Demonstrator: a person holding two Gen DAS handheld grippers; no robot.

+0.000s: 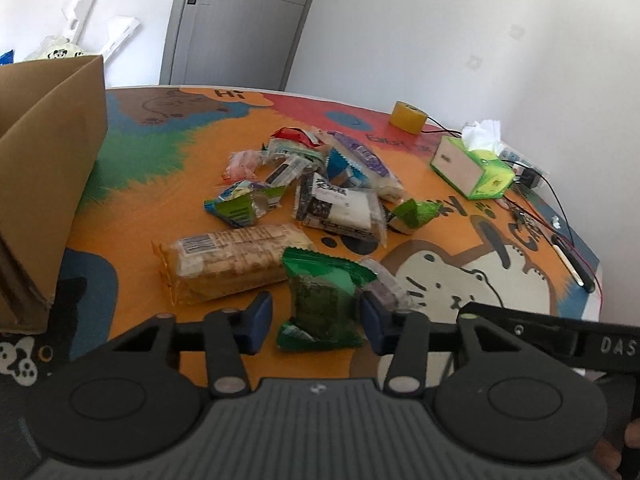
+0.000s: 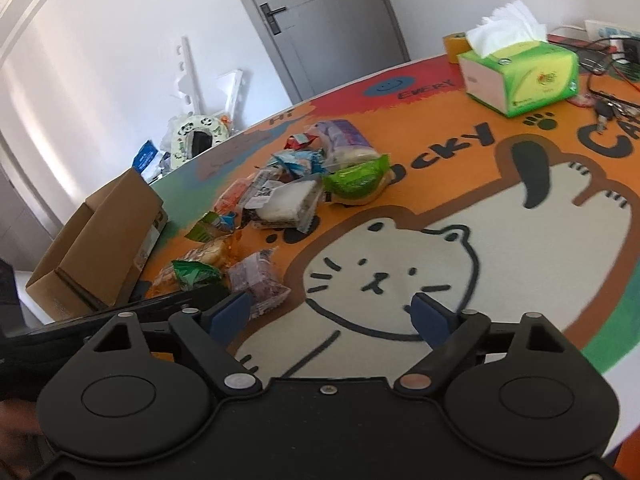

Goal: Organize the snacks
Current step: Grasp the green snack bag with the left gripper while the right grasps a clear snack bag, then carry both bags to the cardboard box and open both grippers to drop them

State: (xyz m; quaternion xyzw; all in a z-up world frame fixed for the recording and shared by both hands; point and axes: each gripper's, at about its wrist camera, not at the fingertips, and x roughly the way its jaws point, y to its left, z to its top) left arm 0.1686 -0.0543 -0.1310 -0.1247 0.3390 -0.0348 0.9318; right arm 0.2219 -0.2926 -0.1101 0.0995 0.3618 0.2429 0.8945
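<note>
A green snack packet (image 1: 324,300) lies on the cat-print table mat (image 1: 132,216) between the blue pads of my left gripper (image 1: 316,320). The right pad touches its edge; a sliver of mat shows at the left pad, so the jaws stand open around it. A long biscuit packet (image 1: 232,260) lies just beyond, and a purple packet (image 2: 260,284) to the right. More wrapped snacks lie in a pile (image 1: 320,184) (image 2: 288,188) farther back. My right gripper (image 2: 330,316) is open over the cat drawing, holding nothing, its left finger beside the purple packet.
An open cardboard box (image 1: 48,160) (image 2: 100,240) stands at the table's left edge. A green tissue box (image 1: 472,168) (image 2: 520,76), a roll of yellow tape (image 1: 408,117), cables and keys (image 2: 608,108) fill the far right. A grey door (image 1: 236,20) is behind the table.
</note>
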